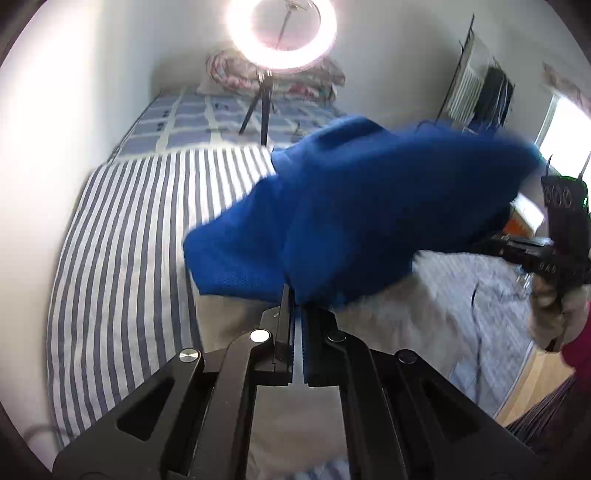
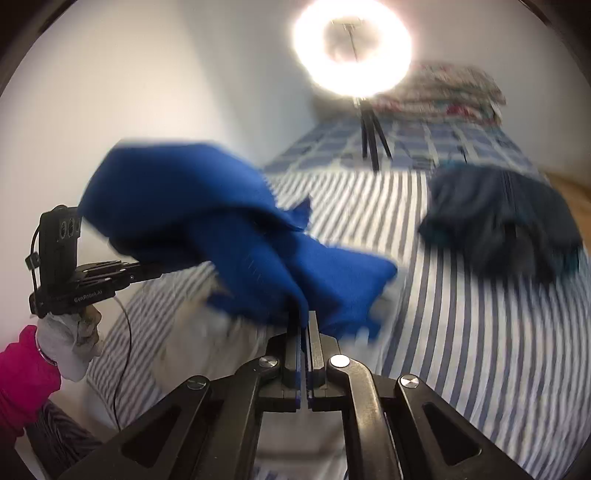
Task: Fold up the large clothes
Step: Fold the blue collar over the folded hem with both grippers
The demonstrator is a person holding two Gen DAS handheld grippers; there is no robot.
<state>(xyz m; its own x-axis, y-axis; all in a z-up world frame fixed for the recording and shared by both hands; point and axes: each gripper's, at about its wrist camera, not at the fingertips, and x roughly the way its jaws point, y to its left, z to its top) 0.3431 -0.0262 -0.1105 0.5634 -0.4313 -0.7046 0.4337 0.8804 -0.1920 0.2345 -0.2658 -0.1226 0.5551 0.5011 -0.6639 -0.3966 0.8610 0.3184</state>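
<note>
While the left wrist view is showing the left gripper (image 1: 294, 295) with its jaws pressed together, pinching an edge of the blue garment (image 1: 369, 206), the cloth is hanging bunched in the air above the bed (image 1: 122, 258) and blurring at its right end. It is hiding the middle of the bed and part of a pale cloth (image 1: 369, 321) lying beneath. At the far right the right gripper (image 1: 480, 242) is showing side-on, its tips buried in the blue folds, a gloved hand (image 1: 550, 314) and pink sleeve (image 1: 580, 350) cut off by the frame edge. A ring light (image 1: 282, 33) on its tripod is standing on a checked cover (image 1: 192, 114) behind, glare washing out its centre. Striped sheet on the left is lying open; a wall is running along that side.

Over in the right wrist view, the right gripper (image 2: 303, 321) is also clamping the blue garment (image 2: 207, 236), jaws squeezed tight on it, fabric smeared by blur. The left gripper (image 2: 159, 273) is reaching in from the left, tips lost in the cloth, gloved hand (image 2: 70, 343) and pink sleeve (image 2: 22, 376) half cropped. A dark garment (image 2: 502, 225) is sitting crumpled on the striped sheet to the right, well apart from the blue one. Patterned bedding (image 2: 454, 88) is piled at the far end, too blurry to read. Wood floor (image 2: 569, 186) is peeking past the bed's right edge.
</note>
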